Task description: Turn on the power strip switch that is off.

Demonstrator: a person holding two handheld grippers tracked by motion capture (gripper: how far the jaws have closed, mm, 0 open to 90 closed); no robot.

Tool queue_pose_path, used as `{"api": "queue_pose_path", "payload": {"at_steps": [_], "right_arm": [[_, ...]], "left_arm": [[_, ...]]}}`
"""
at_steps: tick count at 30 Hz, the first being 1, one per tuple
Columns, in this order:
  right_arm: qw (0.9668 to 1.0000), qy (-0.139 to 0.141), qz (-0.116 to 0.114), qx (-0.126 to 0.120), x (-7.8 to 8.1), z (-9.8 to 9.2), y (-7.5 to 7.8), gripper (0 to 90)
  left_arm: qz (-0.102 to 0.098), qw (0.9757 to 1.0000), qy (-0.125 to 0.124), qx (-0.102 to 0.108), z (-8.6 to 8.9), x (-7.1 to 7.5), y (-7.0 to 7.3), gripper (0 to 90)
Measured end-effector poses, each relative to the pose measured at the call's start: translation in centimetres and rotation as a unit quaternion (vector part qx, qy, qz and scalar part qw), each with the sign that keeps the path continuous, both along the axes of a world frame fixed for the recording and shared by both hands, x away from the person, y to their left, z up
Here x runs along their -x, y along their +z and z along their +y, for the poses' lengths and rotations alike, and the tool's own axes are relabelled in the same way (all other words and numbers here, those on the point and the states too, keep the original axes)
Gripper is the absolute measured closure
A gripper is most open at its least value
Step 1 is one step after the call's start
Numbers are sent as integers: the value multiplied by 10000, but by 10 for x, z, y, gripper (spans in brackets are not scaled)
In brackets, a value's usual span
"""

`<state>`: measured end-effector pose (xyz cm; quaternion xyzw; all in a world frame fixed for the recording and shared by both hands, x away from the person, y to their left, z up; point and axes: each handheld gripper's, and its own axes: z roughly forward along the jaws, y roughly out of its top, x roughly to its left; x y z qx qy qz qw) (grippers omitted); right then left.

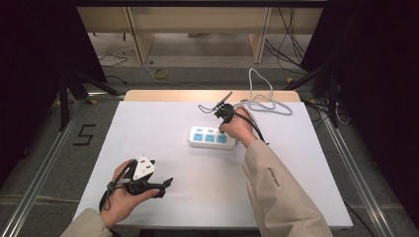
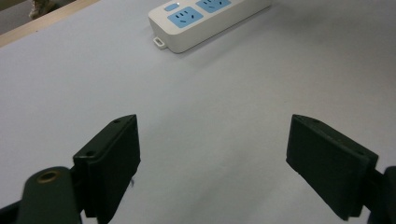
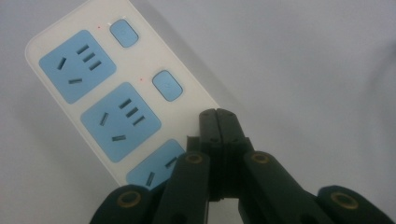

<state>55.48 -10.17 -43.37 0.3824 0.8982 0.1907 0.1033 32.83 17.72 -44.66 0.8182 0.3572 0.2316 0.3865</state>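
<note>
A white power strip (image 1: pixel 211 138) with three blue sockets lies mid-table; its white cable (image 1: pixel 264 101) loops toward the far edge. My right gripper (image 1: pixel 222 129) hangs over the strip's right end with jaws shut and nothing between them. In the right gripper view the closed tips (image 3: pixel 217 122) rest by the edge of the strip (image 3: pixel 102 93), beside the blue switch (image 3: pixel 167 85) of the middle socket. My left gripper (image 1: pixel 167 183) sits near the front left of the table, open and empty. Its jaws (image 2: pixel 215 158) stand wide over bare white surface, with the strip (image 2: pixel 205 21) farther off.
The white tabletop (image 1: pixel 163 123) has a wooden strip along its far edge (image 1: pixel 173 95). Dark stands and loose cables (image 1: pixel 296 44) lie on the floor beyond the table. A metal rail (image 1: pixel 44 163) runs along the left side.
</note>
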Motion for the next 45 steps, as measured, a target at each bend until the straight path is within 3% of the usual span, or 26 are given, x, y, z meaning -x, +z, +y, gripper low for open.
{"api": "queue_pose_path", "payload": {"at_steps": [24,45], "right_arm": [[9994,-215,259,-17,-4,0,-1,900],[9993,-290,225,-66,-3,0,-1,900]], "left_arm": [[16,10000,4,16,0,0,0,173],[21,10000,-8,-3,1,0,0,174]]}}
